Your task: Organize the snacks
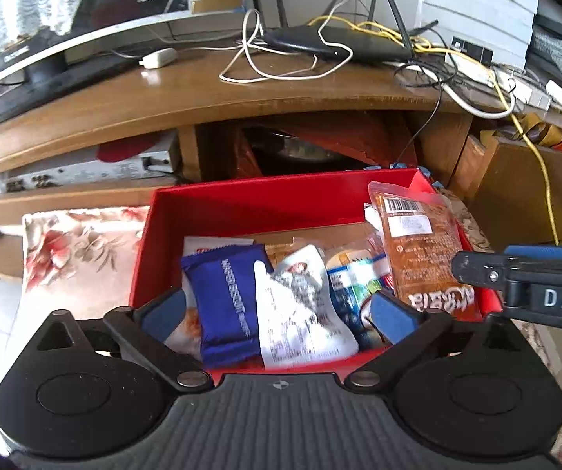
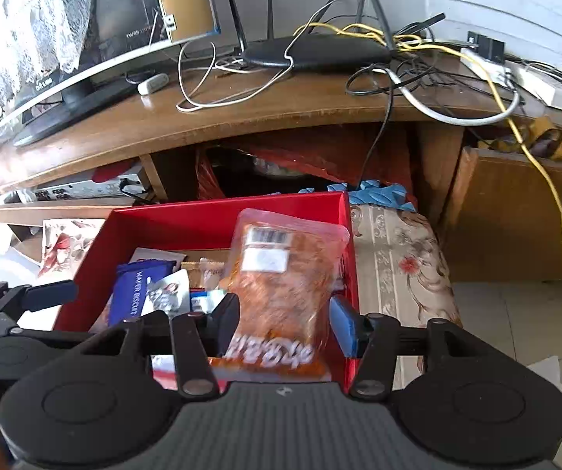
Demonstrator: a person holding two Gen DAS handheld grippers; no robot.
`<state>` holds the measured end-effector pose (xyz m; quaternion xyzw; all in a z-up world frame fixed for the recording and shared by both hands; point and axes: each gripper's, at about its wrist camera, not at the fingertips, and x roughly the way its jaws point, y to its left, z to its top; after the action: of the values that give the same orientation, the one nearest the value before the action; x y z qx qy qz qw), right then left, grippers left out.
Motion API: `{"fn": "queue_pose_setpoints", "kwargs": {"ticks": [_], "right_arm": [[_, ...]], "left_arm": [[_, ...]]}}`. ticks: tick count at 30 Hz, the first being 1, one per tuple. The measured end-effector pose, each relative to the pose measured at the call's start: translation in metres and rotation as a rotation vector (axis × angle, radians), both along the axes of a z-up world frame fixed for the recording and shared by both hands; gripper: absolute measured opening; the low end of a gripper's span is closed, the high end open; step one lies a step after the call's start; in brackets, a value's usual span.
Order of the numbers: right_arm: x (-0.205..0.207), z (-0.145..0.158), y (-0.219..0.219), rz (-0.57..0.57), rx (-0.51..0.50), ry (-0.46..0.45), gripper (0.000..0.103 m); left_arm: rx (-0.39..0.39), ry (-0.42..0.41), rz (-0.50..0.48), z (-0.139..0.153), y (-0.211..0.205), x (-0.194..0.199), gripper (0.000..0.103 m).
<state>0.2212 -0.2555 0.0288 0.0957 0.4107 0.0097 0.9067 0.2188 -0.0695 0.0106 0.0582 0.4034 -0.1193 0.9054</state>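
Note:
A red box [image 1: 242,192] [image 2: 218,205] rests on a floral cushion and holds several snack packets. My left gripper [image 1: 277,307] hangs open and wide over its near side. A blue wafer packet [image 1: 226,297] and a white packet [image 1: 296,313] lie below, between its fingers, and neither pad touches them. An orange packet [image 1: 418,250] [image 2: 281,293] with a barcode label leans on the box's right wall. My right gripper [image 2: 285,317] stands open around the orange packet's lower half. The blue wafer packet [image 2: 128,293] also shows in the right wrist view.
Behind the box runs a wooden TV stand [image 1: 202,94] with a TV [image 1: 18,58], a black router [image 1: 336,41] and tangled cables [image 1: 477,78]. The floral cushion [image 2: 398,266] extends right of the box. A brown cardboard box [image 2: 516,211] stands at the right, on tiled floor.

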Motion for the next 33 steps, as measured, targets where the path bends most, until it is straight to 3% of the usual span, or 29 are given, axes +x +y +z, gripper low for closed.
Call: {"fn": "queue_pose_setpoints", "kwargs": {"ticks": [12,24,30,33], "right_arm": [[-0.049,0.012,0.001,-0.029,0.041,-0.036,0.066],[-0.102,0.001,0.017,-0.008,0.046,-0.009,0.068],[-0.122,-0.001,0.021,0.002,0.055,-0.009,0.07],[-0.128,-0.003,0.024,0.001,0.048,-0.002,0.07]], "left_arm": [[-0.109,-0.044,0.082,0.016,0.031,-0.044,0.103],[0.066,-0.206,0.064,0.019,0.024,-0.102,0.103],[0.062,-0.122,0.052,0.009,0.025,-0.109,0.103],[0.056,-0.118,0.057,0.008,0.026,-0.115,0.103]]}}
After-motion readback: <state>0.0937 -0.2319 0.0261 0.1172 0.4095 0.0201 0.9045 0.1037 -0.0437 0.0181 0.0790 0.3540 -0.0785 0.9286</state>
